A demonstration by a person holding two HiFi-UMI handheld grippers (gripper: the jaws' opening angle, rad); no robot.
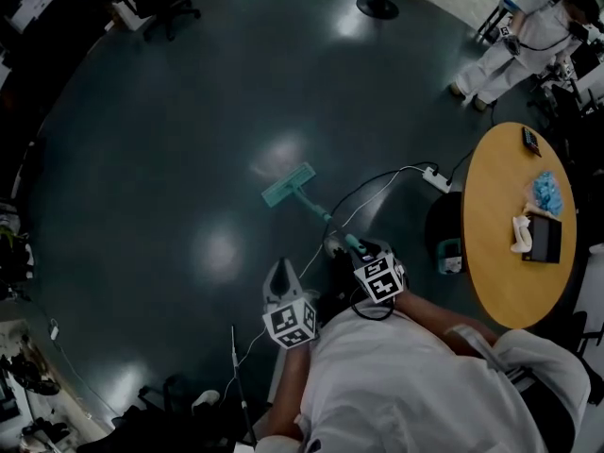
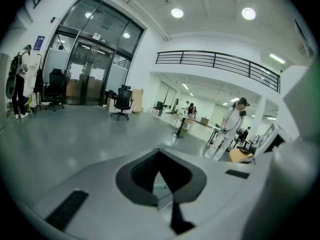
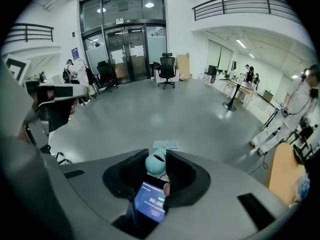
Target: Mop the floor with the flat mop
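The flat mop lies out ahead of me, its teal head (image 1: 288, 184) flat on the dark floor and its thin handle (image 1: 321, 211) slanting back to my right gripper (image 1: 357, 245). That gripper is shut on the teal handle end (image 3: 156, 163), which sits between its jaws; the mop head (image 3: 165, 145) shows just beyond. A small lit screen (image 3: 150, 202) reading 00:00 sits below the jaws. My left gripper (image 1: 281, 279) is to the left of the handle, apart from it. In its own view the left gripper (image 2: 159, 173) has its jaws meeting with nothing in them.
A round wooden table (image 1: 500, 253) with a tablet and cloths stands at the right. A white power strip (image 1: 436, 179) and its cables run across the floor near the mop handle. A person in white (image 1: 510, 50) stands at the far right; an office chair (image 1: 156, 3) is far left.
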